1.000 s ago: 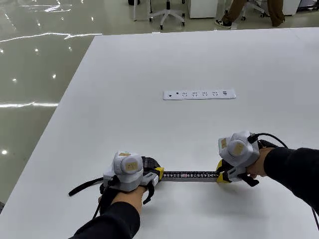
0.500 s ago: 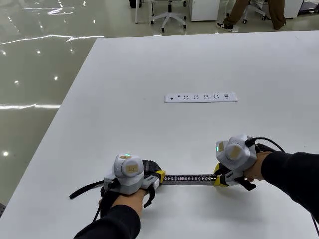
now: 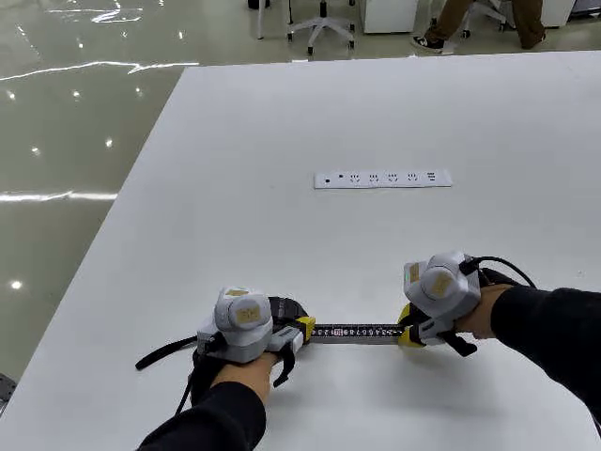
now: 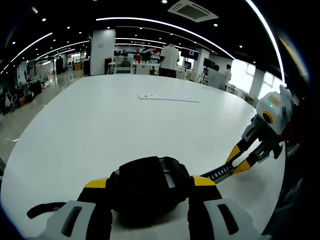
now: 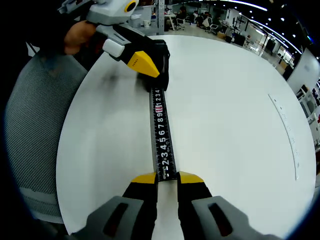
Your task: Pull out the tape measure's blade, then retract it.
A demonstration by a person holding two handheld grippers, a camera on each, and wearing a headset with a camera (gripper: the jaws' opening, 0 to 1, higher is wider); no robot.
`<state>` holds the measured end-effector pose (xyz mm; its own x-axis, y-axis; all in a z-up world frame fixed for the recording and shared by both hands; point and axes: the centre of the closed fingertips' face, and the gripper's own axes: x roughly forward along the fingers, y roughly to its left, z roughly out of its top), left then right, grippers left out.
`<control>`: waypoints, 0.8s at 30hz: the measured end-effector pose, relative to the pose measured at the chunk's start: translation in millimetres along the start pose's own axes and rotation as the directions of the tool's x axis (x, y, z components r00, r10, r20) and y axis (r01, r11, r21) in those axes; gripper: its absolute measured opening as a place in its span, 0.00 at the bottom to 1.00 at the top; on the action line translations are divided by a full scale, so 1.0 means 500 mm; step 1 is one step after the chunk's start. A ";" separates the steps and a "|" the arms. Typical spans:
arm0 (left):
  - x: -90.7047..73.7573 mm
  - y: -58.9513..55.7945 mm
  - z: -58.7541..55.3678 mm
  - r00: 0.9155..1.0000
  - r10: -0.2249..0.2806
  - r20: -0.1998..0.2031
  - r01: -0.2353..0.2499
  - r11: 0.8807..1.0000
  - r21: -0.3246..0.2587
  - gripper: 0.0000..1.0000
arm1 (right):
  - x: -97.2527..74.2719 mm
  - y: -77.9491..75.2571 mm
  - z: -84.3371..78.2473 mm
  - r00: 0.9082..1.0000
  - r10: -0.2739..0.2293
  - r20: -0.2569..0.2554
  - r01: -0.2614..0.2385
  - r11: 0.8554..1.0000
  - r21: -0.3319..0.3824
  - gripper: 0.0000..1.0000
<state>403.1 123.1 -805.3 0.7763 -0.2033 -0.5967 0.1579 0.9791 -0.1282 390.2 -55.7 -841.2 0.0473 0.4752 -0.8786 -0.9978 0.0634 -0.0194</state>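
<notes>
The black tape measure case (image 3: 286,315) (image 4: 148,186) lies on the white table near its front edge, and my left gripper (image 3: 299,331) (image 4: 150,184) is shut on it. Its black blade (image 3: 357,331) (image 5: 161,135) with white numbers runs flat along the table from the case (image 5: 159,65) to my right gripper (image 3: 408,335) (image 5: 166,178), which is shut on the blade's end. The blade (image 4: 219,173) leads away to the right in the left gripper view, where the right gripper (image 4: 239,161) pinches it. A black strap (image 3: 161,352) trails left from the case.
A white power strip (image 3: 383,178) (image 4: 168,98) lies flat further back on the table. The table's left edge (image 3: 113,216) drops to a glossy floor. Office chairs (image 3: 322,19) and a person's legs (image 3: 470,17) stand beyond the far edge.
The right gripper has moved left toward the case with the blade's end, so the exposed blade is shorter. The left gripper and case have stayed put.
</notes>
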 end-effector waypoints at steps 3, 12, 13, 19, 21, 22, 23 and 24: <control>0.001 0.000 -0.001 1.000 0.002 0.001 -0.002 1.000 0.001 0.57 | 0.001 0.001 0.005 1.000 0.005 0.004 -0.005 1.000 -0.002 0.10; 0.003 -0.001 -0.002 1.000 -0.009 -0.005 0.009 1.000 0.003 0.58 | 0.008 0.002 0.020 1.000 0.015 0.013 -0.015 1.000 -0.008 0.11; 0.003 -0.002 -0.002 1.000 -0.010 -0.004 0.010 1.000 0.004 0.58 | 0.009 0.002 0.021 1.000 0.018 0.012 -0.018 1.000 -0.017 0.11; 0.004 -0.001 -0.003 1.000 -0.009 -0.002 0.009 1.000 -0.001 0.58 | 0.014 0.000 0.030 1.000 0.013 0.022 -0.013 1.000 -0.006 0.11; 0.004 -0.001 -0.003 1.000 -0.010 -0.005 0.009 1.000 -0.003 0.58 | 0.017 0.000 0.033 0.999 0.010 0.031 -0.010 1.000 0.006 0.11; 0.004 -0.001 -0.003 1.000 -0.009 -0.005 0.009 1.000 -0.003 0.58 | 0.019 0.000 0.035 0.999 0.010 0.036 -0.011 1.000 0.008 0.11; 0.004 -0.001 -0.003 1.000 -0.009 -0.003 0.009 1.000 -0.003 0.58 | 0.020 0.000 0.037 0.999 0.009 0.040 -0.009 1.000 0.006 0.11; 0.004 -0.001 -0.003 1.000 -0.009 -0.003 0.009 1.000 -0.003 0.58 | 0.021 0.001 0.039 0.999 0.009 0.044 -0.010 1.000 0.010 0.11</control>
<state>403.8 122.1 -807.7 0.7728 -0.2124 -0.5980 0.1632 0.9772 -0.1361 391.1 -33.6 -841.2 0.0399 0.5138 -0.8570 -0.9977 0.0675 -0.0059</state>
